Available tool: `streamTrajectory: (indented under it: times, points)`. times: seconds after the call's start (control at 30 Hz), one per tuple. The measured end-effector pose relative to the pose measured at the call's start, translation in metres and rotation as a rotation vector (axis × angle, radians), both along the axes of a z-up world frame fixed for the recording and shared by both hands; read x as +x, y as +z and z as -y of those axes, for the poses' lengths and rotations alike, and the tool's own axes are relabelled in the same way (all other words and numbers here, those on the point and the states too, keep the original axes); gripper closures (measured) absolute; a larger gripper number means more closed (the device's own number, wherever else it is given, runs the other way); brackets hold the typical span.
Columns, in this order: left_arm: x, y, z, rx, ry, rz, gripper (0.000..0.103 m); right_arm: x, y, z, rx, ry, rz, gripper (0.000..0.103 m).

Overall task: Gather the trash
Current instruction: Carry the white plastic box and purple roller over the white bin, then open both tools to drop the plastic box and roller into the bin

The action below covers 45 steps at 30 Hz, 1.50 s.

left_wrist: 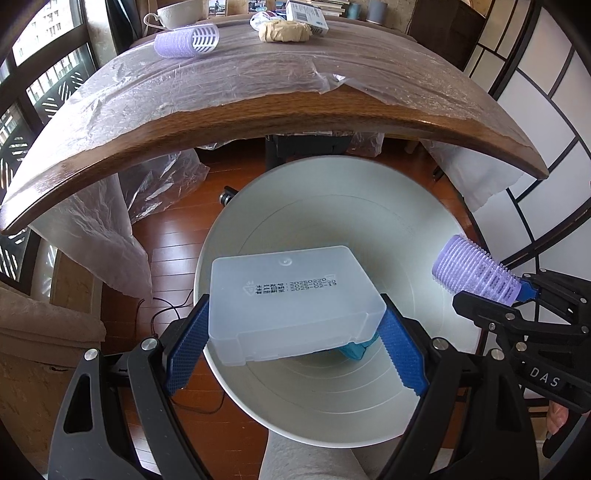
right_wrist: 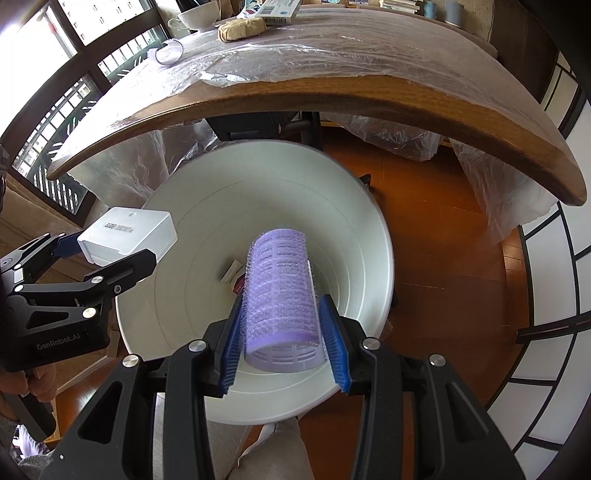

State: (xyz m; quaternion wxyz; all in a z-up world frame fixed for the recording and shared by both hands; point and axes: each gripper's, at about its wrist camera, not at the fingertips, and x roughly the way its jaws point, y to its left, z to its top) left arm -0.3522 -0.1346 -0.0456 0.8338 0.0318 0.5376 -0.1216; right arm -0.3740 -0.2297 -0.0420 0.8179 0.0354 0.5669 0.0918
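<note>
Left gripper clamps a translucent box, jaws wide, above the white bin. Right gripper, closed narrow, grips a purple roller over the same bin. Bin holds small scraps at the bottom. Beyond, table: second roller, cup.

Bin: smooth matt white plastic. Box: frosted translucent plastic. Hair roller: lilac plastic, bristly rough surface. Gripper pads: blue, ribbed texture. Table, 12 o'clock: glossy brown wood under crinkled clear plastic film.
</note>
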Motion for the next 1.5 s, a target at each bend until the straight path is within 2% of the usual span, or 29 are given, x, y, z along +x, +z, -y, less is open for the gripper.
streamTrajectory:
  times: [0.37, 1.13, 1.23, 1.37, 1.5]
  points:
    - [0.011, -0.014, 0.003, 0.018, -0.011, -0.028, 0.016, 0.007, -0.011, -0.001, -0.002, 0.012, -0.029, 0.063]
    - [0.015, -0.018, 0.008, 0.015, -0.013, -0.044, 0.016, 0.013, -0.018, -0.003, -0.012, 0.029, -0.045, 0.063]
    - [0.016, -0.017, 0.006, 0.011, 0.006, -0.034, 0.015, 0.012, -0.014, 0.001, -0.019, 0.005, -0.028, 0.045]
    - [0.02, -0.017, 0.001, -0.007, 0.026, -0.041, 0.014, 0.011, -0.009, 0.004, -0.011, -0.01, -0.012, 0.041]
    - [0.019, -0.011, 0.0, 0.0, 0.028, -0.011, 0.009, 0.01, -0.004, 0.011, 0.01, -0.035, 0.0, 0.036]
